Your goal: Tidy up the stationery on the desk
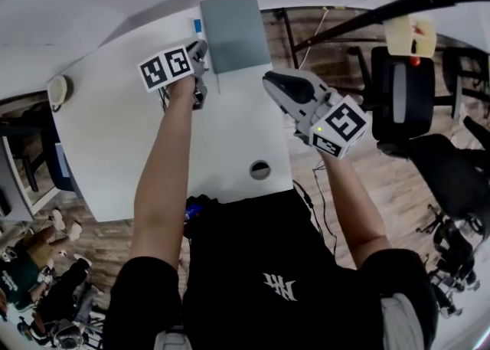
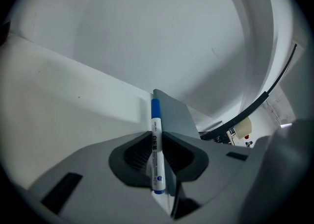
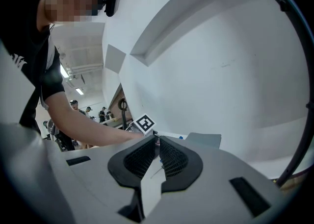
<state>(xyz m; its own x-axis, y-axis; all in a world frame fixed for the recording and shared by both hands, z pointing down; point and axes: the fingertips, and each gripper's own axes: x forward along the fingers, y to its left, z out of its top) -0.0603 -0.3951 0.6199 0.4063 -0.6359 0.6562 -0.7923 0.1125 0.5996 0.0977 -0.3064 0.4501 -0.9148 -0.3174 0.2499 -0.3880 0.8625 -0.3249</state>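
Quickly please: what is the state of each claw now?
Left claw: closed on the blue-capped marker.
Right claw: closed, nothing in it.

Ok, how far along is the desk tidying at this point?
Done: hard to say; besides the grey box at the far edge, the white desk shows a round item at its left corner and a blue item beside the box. In hand: the left gripper is clamped on a blue-capped marker near that box. Left: putting the marker away, probably there. The right gripper is shut and empty.
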